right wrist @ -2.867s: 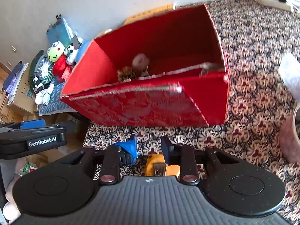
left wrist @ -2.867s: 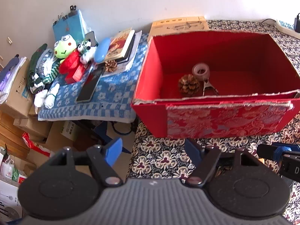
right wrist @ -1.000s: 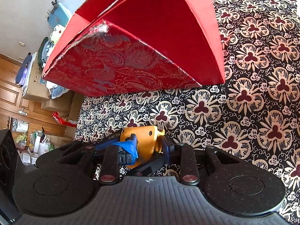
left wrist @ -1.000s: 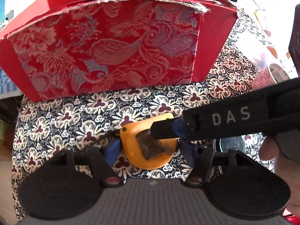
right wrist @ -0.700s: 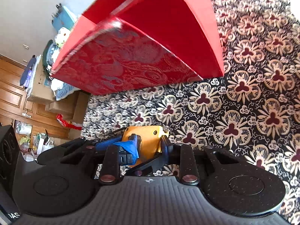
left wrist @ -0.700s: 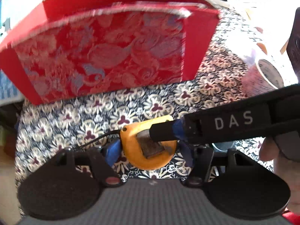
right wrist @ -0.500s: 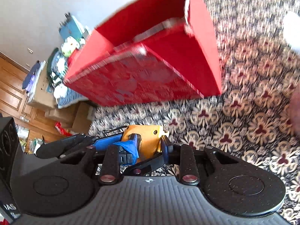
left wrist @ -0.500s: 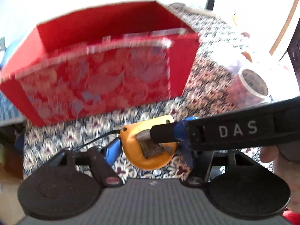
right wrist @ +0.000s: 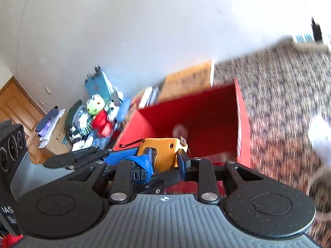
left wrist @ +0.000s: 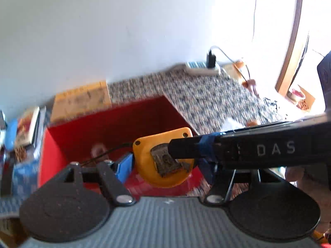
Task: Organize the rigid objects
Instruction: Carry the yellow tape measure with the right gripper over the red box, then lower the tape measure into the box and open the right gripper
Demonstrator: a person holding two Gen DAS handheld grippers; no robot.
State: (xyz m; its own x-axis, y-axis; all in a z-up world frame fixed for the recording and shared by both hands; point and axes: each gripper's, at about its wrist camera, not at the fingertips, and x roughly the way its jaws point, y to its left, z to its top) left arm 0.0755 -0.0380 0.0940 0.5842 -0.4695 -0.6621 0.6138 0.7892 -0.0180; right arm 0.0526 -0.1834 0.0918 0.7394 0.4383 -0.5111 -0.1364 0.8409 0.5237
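An orange tape measure [left wrist: 149, 155] with a black wrist cord hangs in the air over the front of the open red box [left wrist: 115, 124]. My left gripper [left wrist: 165, 168] is shut on its two sides with blue pads. One black finger of my right gripper [left wrist: 206, 146] crosses its face. In the right wrist view, my right gripper [right wrist: 165, 162] is shut on the tape measure [right wrist: 165, 148] across its thickness, and a left finger [right wrist: 120, 157] reaches in from the left. A blurred tape roll [right wrist: 180, 130] lies inside the red box [right wrist: 196, 107].
The box stands on a flower-patterned cloth [left wrist: 206, 99]. Behind it lies a flat cardboard box [left wrist: 80, 101], and a power strip [left wrist: 201, 66] sits by the wall. Plush toys [right wrist: 96, 107] and books [left wrist: 25, 127] crowd the left. A hand [left wrist: 293, 170] holds the right gripper.
Both grippers have risen together with the tape measure, from the cloth in front of the box to above its front wall. The inside of the box now shows.
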